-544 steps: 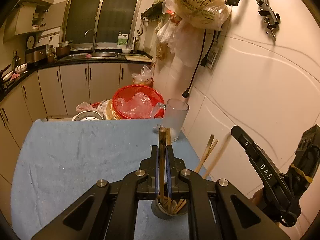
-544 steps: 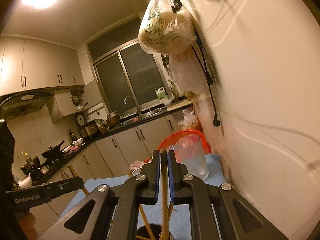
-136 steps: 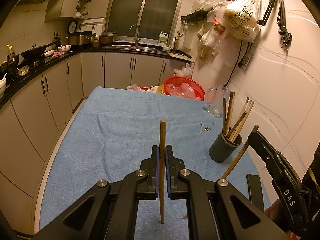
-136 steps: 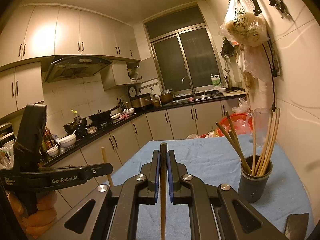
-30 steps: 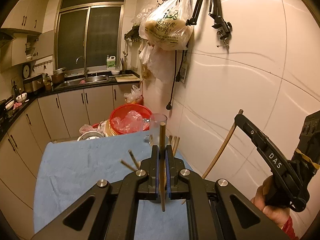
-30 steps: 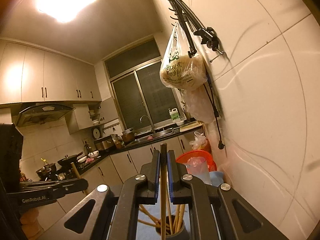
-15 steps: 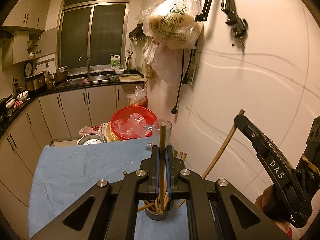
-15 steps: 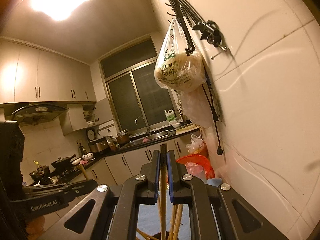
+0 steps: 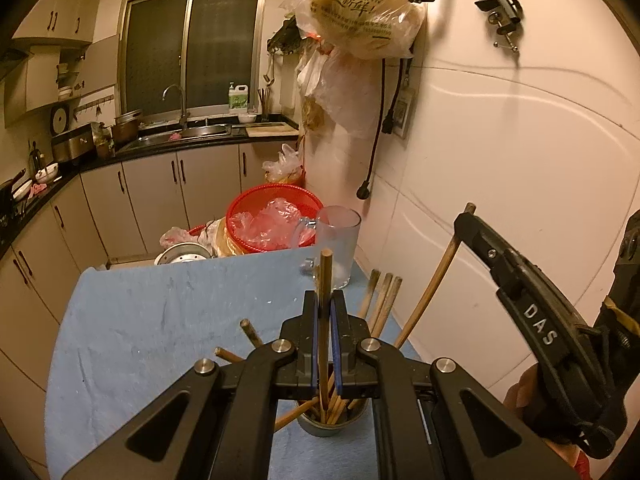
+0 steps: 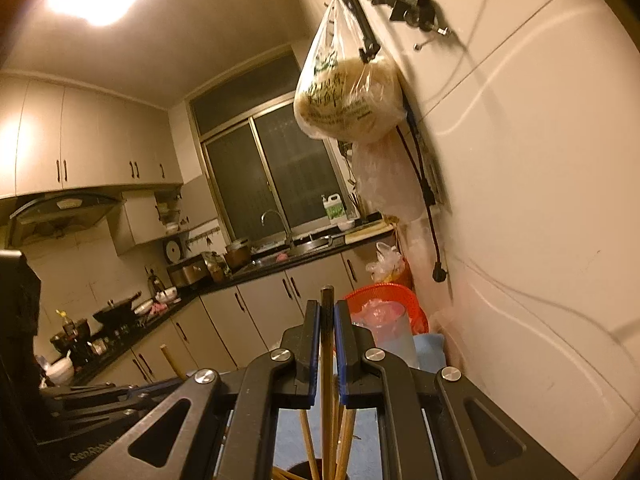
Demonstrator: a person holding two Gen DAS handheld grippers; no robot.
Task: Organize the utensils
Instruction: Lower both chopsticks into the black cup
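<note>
My left gripper [image 9: 325, 308] is shut on a wooden chopstick [image 9: 324, 280] held upright, its lower end inside the grey utensil cup [image 9: 331, 424] just below. Several more chopsticks [image 9: 380, 300] stand in that cup. My right gripper [image 10: 327, 320] is shut on another chopstick [image 10: 327, 304], its lower end down among the chopsticks [image 10: 344, 440] in the cup [image 10: 298, 472]. The right gripper also shows in the left wrist view [image 9: 464, 216], at the right, holding its chopstick [image 9: 432, 292] slanting into the cup. The left gripper shows at the lower left of the right wrist view [image 10: 168, 354].
The cup stands on a table covered with blue cloth [image 9: 160, 320], close to the white wall [image 9: 500, 160] on the right. A glass pitcher [image 9: 340, 240] stands at the table's far right corner. A red basket [image 9: 272, 220] and a steel pot [image 9: 182, 252] sit behind the table.
Both grippers have come down over the cup. Each held chopstick now has its lower end inside the cup among the others.
</note>
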